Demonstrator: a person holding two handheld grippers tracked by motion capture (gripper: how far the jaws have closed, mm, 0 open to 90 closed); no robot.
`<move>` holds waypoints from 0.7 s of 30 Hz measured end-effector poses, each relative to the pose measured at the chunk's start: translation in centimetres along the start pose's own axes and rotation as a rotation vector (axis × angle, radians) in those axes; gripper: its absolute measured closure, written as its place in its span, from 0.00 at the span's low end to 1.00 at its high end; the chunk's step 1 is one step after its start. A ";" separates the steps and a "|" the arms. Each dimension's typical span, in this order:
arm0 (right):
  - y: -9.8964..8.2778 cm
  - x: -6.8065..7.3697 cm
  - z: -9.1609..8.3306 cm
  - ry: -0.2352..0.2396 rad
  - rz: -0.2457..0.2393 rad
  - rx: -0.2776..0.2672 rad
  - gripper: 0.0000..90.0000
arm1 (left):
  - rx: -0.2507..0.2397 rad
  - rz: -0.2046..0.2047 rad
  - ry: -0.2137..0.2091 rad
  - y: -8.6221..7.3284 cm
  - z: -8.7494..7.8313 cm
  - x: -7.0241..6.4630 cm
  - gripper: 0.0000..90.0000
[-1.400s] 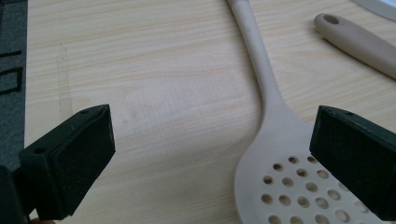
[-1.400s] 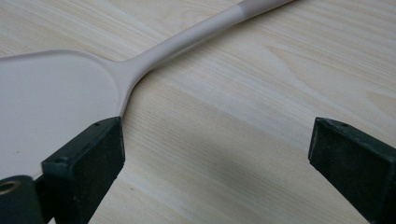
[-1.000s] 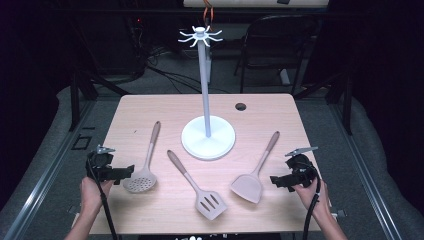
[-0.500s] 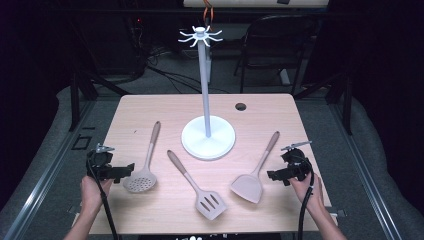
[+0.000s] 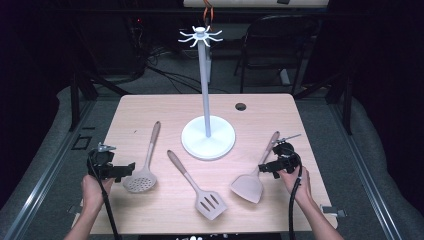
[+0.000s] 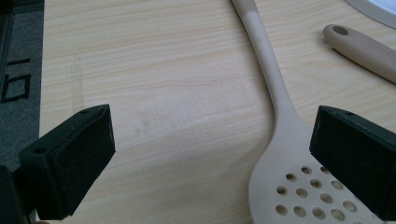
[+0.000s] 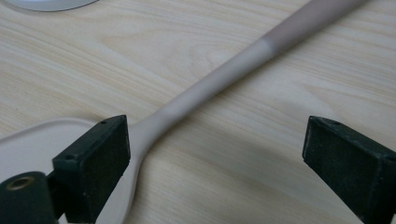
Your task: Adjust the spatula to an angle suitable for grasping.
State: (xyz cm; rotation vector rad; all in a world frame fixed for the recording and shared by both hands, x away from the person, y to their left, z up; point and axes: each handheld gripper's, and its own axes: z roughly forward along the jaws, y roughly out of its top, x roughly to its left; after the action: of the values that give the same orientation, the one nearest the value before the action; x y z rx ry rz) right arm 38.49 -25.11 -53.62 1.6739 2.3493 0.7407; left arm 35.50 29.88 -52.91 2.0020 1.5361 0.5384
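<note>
From the high view, a pale wood-grain table [image 5: 150,112] stands in a dark room, on grey floor with black cables trailing behind it. A black chair [image 5: 280,45] stands beyond the far edge, and a small dark hole [image 5: 241,106] sits in the tabletop near that edge. A white hook stand [image 5: 207,135] rises from a round base at the table's middle. Three utensils lie flat: a skimmer [image 5: 142,172] at the left, a slotted turner [image 5: 200,190] in the middle, and a solid spatula [image 5: 257,172] at the right. The left gripper [image 5: 125,169] rests just beside the skimmer's head. The right gripper [image 5: 264,167] hovers at the spatula's neck.

In the left gripper view, the jaws stand wide apart over bare wood, nothing between the pads. The skimmer [image 6: 289,154] lies by the right-hand jaw, its holed bowl low in the picture, and the turner's handle end [image 6: 364,49] shows at the upper right.

In the right gripper view, the jaws are released but have just been narrowing a little. The spatula [image 7: 210,88] runs diagonally past the left-hand jaw, its neck just beside that pad, not gripped. A sliver of the stand's base [image 7: 46,3] shows at the top left.
</note>
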 end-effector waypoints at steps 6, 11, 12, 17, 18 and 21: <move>1.0 1.0 1.5 -0.020 -0.002 0.045 0.17 | 0.005 -0.003 0.002 -0.1 0.1 0.2 0.00; 1.5 1.5 2.5 -0.054 0.003 0.068 0.24 | 0.007 0.006 -0.003 -0.1 0.1 0.2 0.00; 1.5 1.5 2.6 -0.054 0.003 0.074 0.26 | 0.008 0.008 -0.003 0.0 0.2 0.1 0.00; 1.4 1.6 2.8 -0.034 0.011 0.077 0.37 | 0.012 0.005 -0.002 -0.1 0.2 0.1 0.00; 1.4 1.6 2.7 -0.025 0.005 0.080 0.40 | 0.013 0.007 -0.003 -0.1 0.2 0.2 0.00; 1.4 1.7 2.8 -0.020 0.005 0.082 0.42 | 0.013 0.010 -0.006 -0.1 0.2 0.2 0.00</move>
State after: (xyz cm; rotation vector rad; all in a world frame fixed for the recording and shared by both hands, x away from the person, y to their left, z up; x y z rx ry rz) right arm 40.20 -22.33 -55.07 1.7122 2.3933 0.6338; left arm 35.59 30.02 -53.11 2.0201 1.5309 0.5272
